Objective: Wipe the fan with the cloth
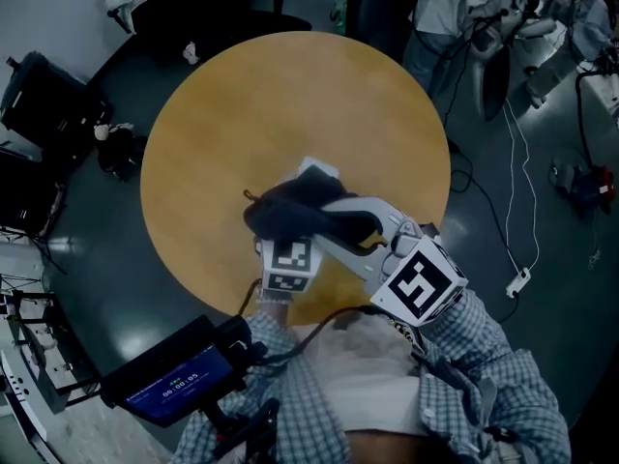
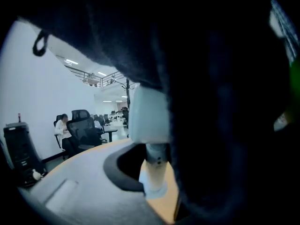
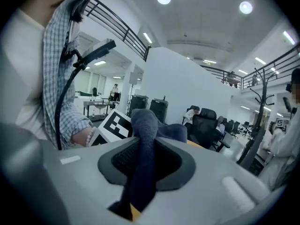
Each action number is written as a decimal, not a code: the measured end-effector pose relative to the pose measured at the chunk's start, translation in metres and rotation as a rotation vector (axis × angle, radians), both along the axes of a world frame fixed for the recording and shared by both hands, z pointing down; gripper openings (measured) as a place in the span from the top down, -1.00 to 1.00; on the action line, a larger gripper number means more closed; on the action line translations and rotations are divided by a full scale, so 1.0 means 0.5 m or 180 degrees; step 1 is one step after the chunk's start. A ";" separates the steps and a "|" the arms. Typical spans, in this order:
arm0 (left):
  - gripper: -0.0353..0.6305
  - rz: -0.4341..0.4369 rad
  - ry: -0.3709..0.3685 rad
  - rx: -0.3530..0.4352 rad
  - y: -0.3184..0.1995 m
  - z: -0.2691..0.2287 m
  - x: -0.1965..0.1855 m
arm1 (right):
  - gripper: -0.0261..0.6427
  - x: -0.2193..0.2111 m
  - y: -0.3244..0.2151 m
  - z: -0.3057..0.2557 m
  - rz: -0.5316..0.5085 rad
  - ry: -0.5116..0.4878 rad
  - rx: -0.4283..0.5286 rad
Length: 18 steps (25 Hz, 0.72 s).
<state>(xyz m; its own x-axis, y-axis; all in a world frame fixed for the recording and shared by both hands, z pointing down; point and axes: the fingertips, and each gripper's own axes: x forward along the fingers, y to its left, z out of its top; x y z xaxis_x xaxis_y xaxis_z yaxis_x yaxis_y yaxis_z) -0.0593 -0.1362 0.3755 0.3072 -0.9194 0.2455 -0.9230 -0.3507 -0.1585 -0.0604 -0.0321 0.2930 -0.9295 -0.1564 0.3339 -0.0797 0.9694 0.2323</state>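
We pinch the soft, floppy cloth [image 3: 143,165] in our right gripper [image 3: 146,144]. Our left gripper [image 2: 154,172] squeezes the thin stem of the fan [image 2: 149,116]; it looks light.

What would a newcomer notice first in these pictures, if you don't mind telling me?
Most striking is the dark cloth bunched over a white fan near the front edge of the round wooden table, where both grippers meet. The right gripper pinches a fold of that cloth between its jaws. The left gripper has the fan's white stem against its jaw pad, and the cloth hangs over much of its view.
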 end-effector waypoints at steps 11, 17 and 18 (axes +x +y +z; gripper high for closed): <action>0.47 0.0438 0.0893 0.0701 0.027 -0.093 0.016 | 0.66 0.045 -0.161 -0.155 0.0524 -0.1138 -0.0469; 0.47 0.0749 0.1011 0.0775 0.044 -0.147 0.053 | 0.67 0.074 -0.239 -0.013 0.0976 -0.1026 -0.1090; 0.47 0.0774 0.1011 0.0779 0.045 -0.150 0.056 | 0.66 0.082 -0.248 0.015 0.1056 -0.0996 -0.1159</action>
